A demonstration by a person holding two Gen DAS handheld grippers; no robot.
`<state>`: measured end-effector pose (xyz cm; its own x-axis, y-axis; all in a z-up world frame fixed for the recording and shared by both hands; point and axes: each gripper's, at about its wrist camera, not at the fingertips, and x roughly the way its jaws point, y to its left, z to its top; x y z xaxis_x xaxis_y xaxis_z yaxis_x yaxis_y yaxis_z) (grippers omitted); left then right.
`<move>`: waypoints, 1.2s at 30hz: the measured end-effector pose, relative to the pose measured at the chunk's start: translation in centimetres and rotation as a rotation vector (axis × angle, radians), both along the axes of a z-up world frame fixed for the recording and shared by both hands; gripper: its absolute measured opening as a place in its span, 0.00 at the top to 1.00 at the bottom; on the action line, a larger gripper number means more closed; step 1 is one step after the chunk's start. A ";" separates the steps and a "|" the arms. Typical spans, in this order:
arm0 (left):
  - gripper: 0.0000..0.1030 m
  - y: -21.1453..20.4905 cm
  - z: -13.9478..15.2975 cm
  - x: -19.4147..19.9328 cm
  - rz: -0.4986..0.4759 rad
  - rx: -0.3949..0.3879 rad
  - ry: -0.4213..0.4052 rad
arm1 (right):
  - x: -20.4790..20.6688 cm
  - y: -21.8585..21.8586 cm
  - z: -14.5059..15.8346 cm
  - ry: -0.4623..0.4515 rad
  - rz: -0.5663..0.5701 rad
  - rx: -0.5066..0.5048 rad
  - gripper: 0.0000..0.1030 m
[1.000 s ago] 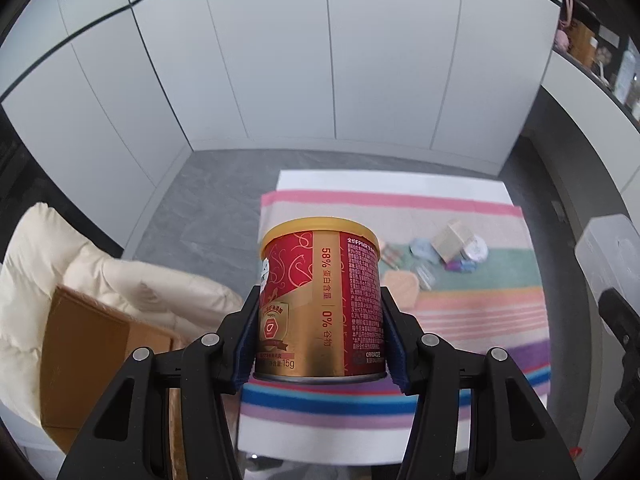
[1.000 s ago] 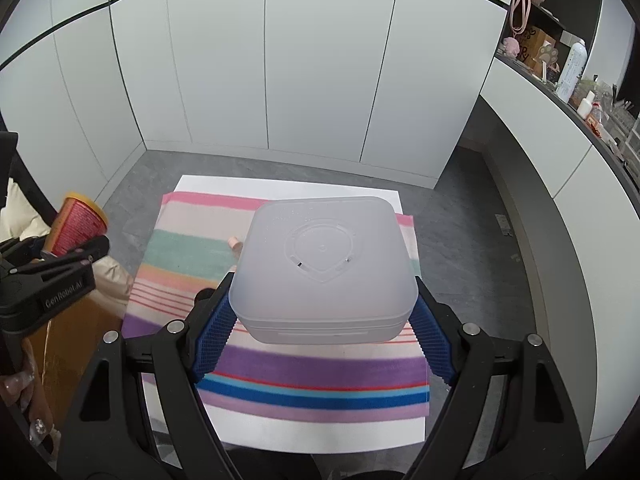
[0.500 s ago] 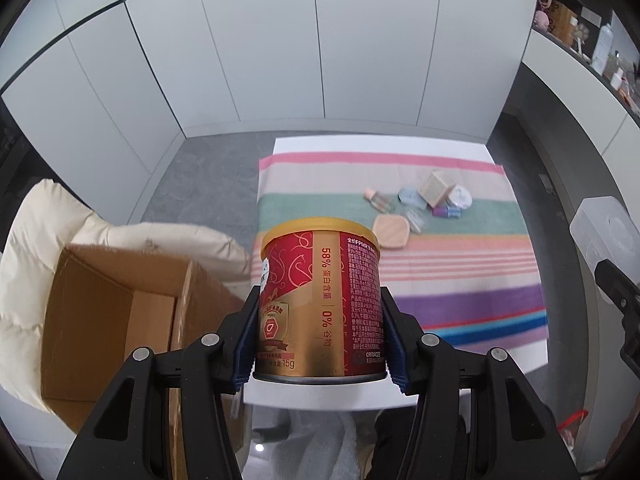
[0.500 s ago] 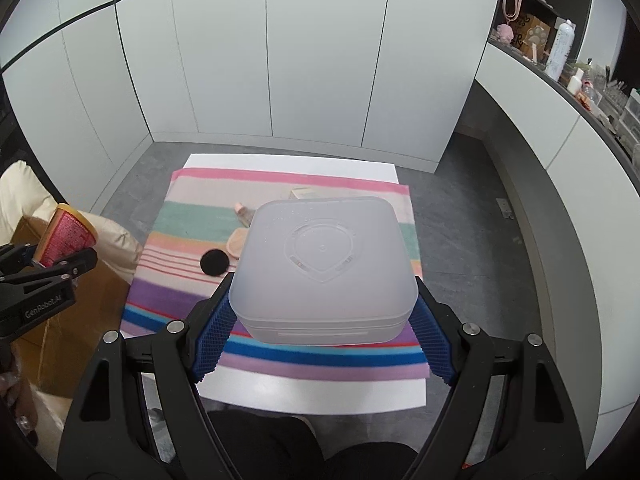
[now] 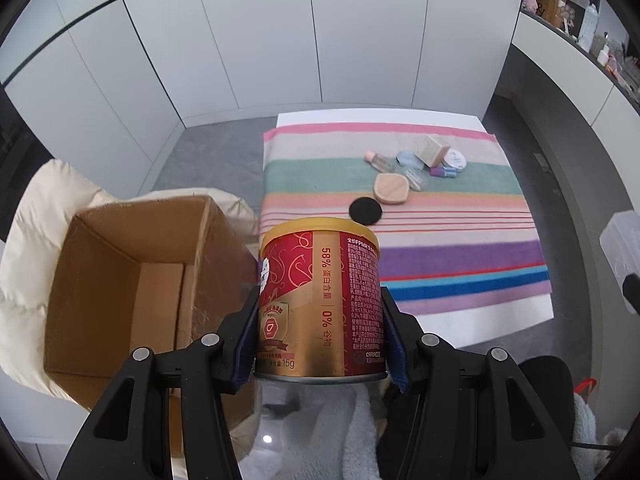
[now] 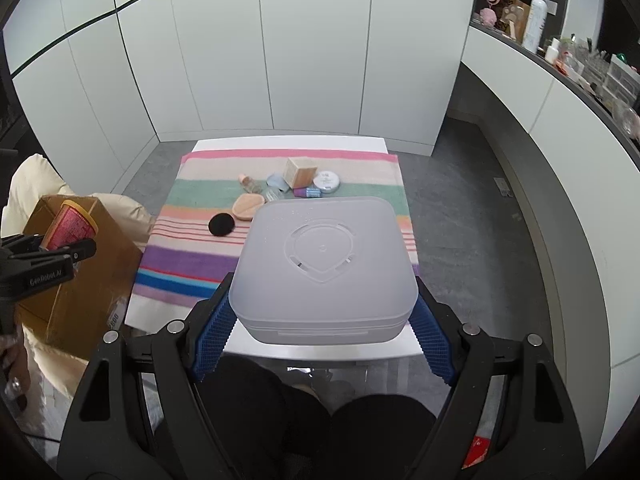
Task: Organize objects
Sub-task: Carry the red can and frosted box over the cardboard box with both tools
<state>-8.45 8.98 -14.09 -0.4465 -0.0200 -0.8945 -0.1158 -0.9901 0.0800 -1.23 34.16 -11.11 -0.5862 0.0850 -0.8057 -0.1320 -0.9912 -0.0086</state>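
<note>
My left gripper (image 5: 320, 332) is shut on a red and gold can (image 5: 320, 304), held upright in the air, just right of an open cardboard box (image 5: 132, 284). The can (image 6: 70, 222) and box (image 6: 80, 280) also show at the left of the right wrist view. My right gripper (image 6: 320, 320) is shut on a translucent white square box (image 6: 324, 264), held above the near edge of the table. Small cosmetics lie on the striped cloth (image 6: 192, 256): a black puff (image 6: 222, 224), a peach sponge (image 6: 248, 204), a small wooden box (image 6: 302, 172), a round compact (image 6: 326, 180).
The cardboard box sits on a cream padded cushion (image 5: 28, 208) left of the table. White cabinets line the back wall. A counter with bottles (image 6: 536, 24) runs along the right. The person's knees (image 6: 320, 420) are below the table edge.
Both grippers have pulled back and up from the table with their loads. The cardboard box has come fully into the left wrist view, and the cosmetics now show beyond the white box.
</note>
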 end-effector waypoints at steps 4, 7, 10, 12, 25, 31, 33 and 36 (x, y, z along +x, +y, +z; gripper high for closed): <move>0.47 0.5 0.2 0.3 -0.013 -0.005 0.015 | 1.2 0.5 -0.1 -0.007 -0.007 -0.013 0.19; 0.47 0.9 0.2 0.3 -0.024 -0.003 0.017 | 1.5 0.5 0.0 0.000 -0.009 0.008 0.19; 0.47 0.9 0.1 0.4 -0.025 0.002 0.008 | 1.3 0.2 0.0 0.002 -0.008 0.011 0.19; 0.47 0.8 0.1 0.4 -0.021 0.003 0.004 | 1.2 0.1 0.0 -0.001 -0.009 0.006 0.19; 0.47 -3.8 -0.1 1.7 0.051 -0.007 0.000 | -0.5 -3.9 -0.5 -0.010 0.083 0.012 0.19; 0.47 -8.1 0.0 2.9 0.139 -0.004 0.006 | -1.3 -8.1 -0.5 0.000 0.173 0.001 0.19; 0.47 -9.7 0.0 3.4 0.169 -0.004 0.008 | -1.5 -9.8 -0.6 0.001 0.211 0.001 0.19; 0.47 -12.3 0.0 4.4 0.213 -0.006 0.008 | -1.6 -12.6 -0.7 0.002 0.274 0.004 0.19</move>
<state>-4.04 -3.28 -14.11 -0.4387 -0.1202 -0.8906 0.0971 -0.9916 0.0860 -2.81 21.54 -11.82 -0.5896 -0.0738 -0.8043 0.1414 -0.9899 -0.0128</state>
